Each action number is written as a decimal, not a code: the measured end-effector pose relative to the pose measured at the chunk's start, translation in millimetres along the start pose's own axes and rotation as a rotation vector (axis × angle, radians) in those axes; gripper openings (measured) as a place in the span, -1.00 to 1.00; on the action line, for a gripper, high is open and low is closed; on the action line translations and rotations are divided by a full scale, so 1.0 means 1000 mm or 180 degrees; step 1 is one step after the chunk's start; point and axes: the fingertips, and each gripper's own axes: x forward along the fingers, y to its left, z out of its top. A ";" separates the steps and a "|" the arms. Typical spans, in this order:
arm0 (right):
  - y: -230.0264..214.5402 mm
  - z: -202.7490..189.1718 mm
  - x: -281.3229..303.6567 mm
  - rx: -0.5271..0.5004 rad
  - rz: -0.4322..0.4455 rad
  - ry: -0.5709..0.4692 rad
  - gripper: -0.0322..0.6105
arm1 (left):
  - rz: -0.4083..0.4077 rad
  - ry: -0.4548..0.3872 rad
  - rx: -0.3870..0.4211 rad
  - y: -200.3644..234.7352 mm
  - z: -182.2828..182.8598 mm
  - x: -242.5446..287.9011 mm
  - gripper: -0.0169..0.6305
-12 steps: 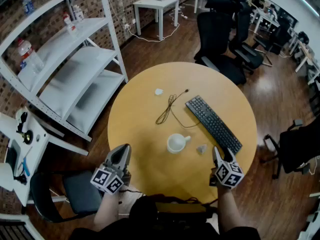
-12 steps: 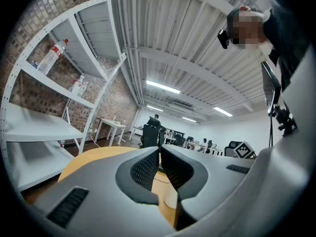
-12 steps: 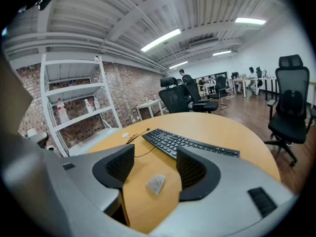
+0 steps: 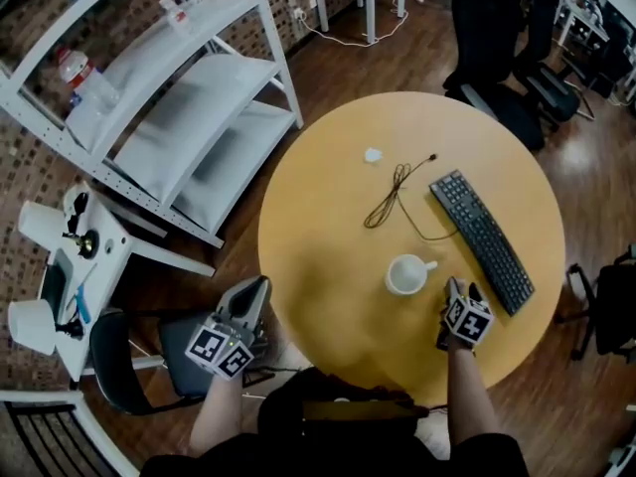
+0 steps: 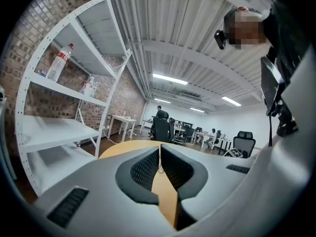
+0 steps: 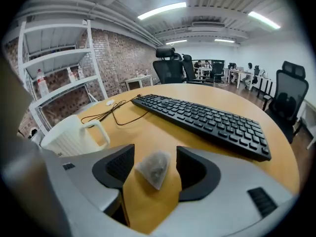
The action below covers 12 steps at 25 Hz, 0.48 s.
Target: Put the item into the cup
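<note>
Whereas half a second earlier the right tongs (image 4: pixel 464 288) had hung short of the small grey sachet (image 6: pixel 154 168), which then lay in plain sight at the cup's 3 o'clock, the head view now showed them pushed forward over that spot. They stood just beside the white cup (image 4: pixel 405 274), at its 4 o'clock, and hid the sachet from above. The left tongs (image 4: pixel 256 291) waited off the round wooden bench (image 4: pixel 328 256) at its 7 o'clock edge, much as before. A black keyboard (image 4: pixel 482 238) lay at the cup's 2 o'clock and a loose cable (image 4: pixel 393 195) at its 12 o'clock.

Seen from the left gripper view, the left tongs were closed together with nothing between them, pointing across the bench.

Seen from the right gripper view, the right tongs stood wide apart. The sachet lay on the bench between the two pads, touching neither. The cup stood near, at 10 o'clock, with its handle turned toward the tongs.

By my reading, the approach was finished and the sachet was framed for a pinch. Closing, lifting and carrying it across to the cup were not yet done.
</note>
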 end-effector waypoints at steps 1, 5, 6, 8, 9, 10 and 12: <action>0.000 -0.002 0.004 0.0006 -0.0044 0.0013 -0.06 | 0.0038 0.0018 0.0008 0.007 0.001 -0.005 -0.90; -0.002 -0.009 0.017 -0.0019 -0.0223 0.0134 -0.06 | 0.0155 0.0033 -0.0032 0.027 0.000 -0.015 -0.90; -0.003 -0.011 0.019 -0.0015 -0.0269 0.0187 -0.08 | 0.0158 0.0056 -0.0044 0.028 -0.003 -0.016 -0.90; -0.005 -0.015 0.019 -0.0031 -0.0343 0.0253 -0.32 | 0.0131 0.0104 -0.0068 0.027 -0.010 -0.014 -0.90; -0.007 -0.017 0.019 -0.0071 -0.0367 0.0272 -0.38 | 0.0109 0.0118 -0.0090 0.026 -0.013 -0.012 -0.90; -0.008 -0.018 0.017 -0.0115 -0.0366 0.0287 -0.39 | 0.0084 0.0125 -0.0116 0.024 -0.015 -0.010 -0.90; -0.006 -0.020 0.013 -0.0161 -0.0274 0.0279 -0.44 | 0.0021 0.0125 -0.0156 0.020 -0.018 -0.003 -0.90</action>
